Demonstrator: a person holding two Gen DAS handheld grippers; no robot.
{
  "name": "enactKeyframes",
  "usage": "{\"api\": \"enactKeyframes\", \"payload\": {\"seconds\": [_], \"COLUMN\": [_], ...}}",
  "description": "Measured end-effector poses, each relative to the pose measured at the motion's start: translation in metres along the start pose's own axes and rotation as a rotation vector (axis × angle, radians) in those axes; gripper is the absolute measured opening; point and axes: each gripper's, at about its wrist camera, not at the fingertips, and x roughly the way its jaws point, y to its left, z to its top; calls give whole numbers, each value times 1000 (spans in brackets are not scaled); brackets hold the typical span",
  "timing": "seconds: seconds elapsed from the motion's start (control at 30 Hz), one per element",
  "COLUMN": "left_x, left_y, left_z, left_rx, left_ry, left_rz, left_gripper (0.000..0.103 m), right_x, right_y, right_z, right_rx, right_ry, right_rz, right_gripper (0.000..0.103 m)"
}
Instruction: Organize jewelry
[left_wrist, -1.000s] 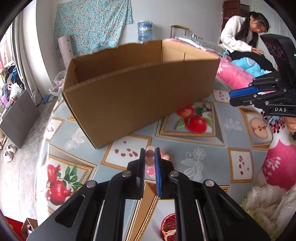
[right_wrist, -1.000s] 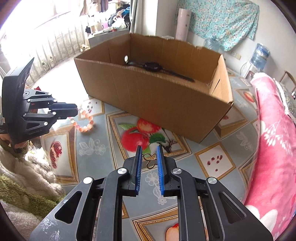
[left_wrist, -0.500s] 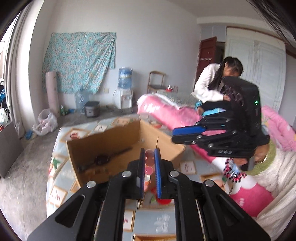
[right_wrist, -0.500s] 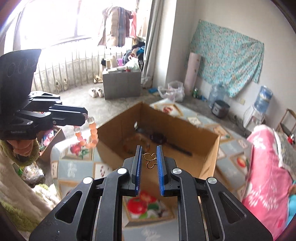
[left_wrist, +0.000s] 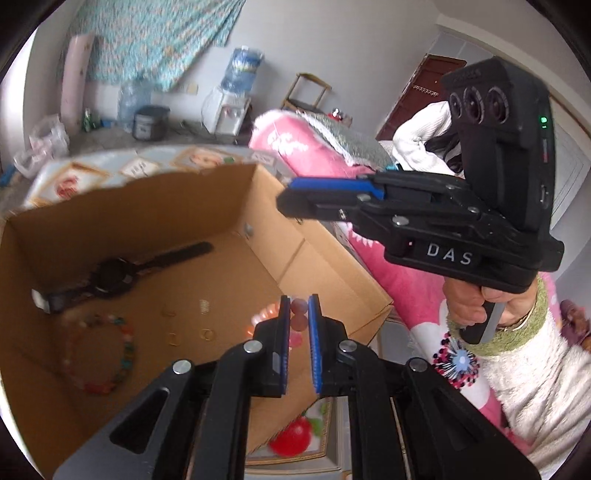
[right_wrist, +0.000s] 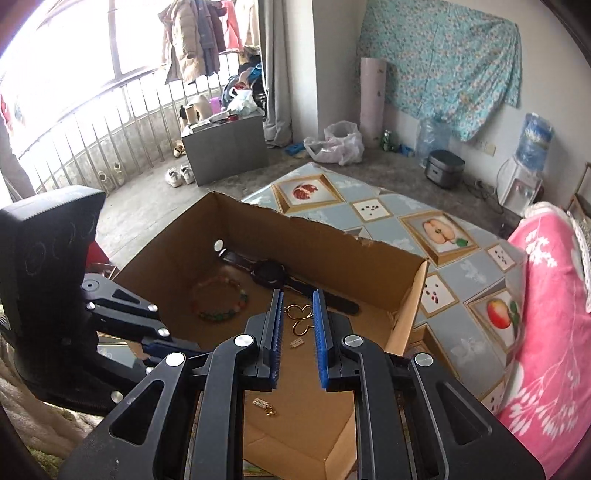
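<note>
tongs (left_wrist: 297, 308) tilted down, over box (left_wrist: 258, 229)

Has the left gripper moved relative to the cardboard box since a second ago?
Yes. The left gripper, shut on the pink bead bracelet, has risen from in front of the cardboard box to above its open top.

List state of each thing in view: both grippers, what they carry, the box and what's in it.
left gripper: shut on pink bead bracelet, above the box
right gripper: shut on gold clover piece, above the box
cardboard box: open-topped, upright
black watch: lying flat in box
multicolour bead bracelet: lying flat in box
small gold pieces: loose on box floor
</note>
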Motion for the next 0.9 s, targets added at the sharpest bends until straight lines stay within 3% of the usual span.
{"api": "enactKeyframes", "payload": {"seconds": [0.13,0.17,0.2,0.23,0.4,0.6,0.7,0.83,0.9], "left_x": [27,31,33,33,0,-61,-82,-103,-112], "left_y": [-1,-1,1,2,13,19,19,14,10], "left_z": [-5,-7,-8,-9,-16,-35,-45,-58,-64], "left_rx": [-37,-49,-56,-66,-94,-63,-49,-23,4], "left_ry": [60,71,73,69,-36,-174,-221,-266,-284], "left_rz": [-60,-92,-99,-96,-82,30,74,149,194], "left_gripper": [11,13,24,31,32,43,49,59,64], "right_x": [4,5,5,4,11,25,26,14,1], "right_y": [-8,-10,-11,-13,-15,-8,-7,-8,-9], "right_z": [-4,-5,-6,-6,-5,-4,-4,-4,-7], "right_rx": [10,12,13,13,11,-18,-26,1,27], "right_ry": [14,17,20,23,62,134,134,102,68], "right_rz": [-3,-5,-8,-6,9,-8,-47,-68,-94], "right_gripper": [14,14,14,14,14,14,27,30,36]}}
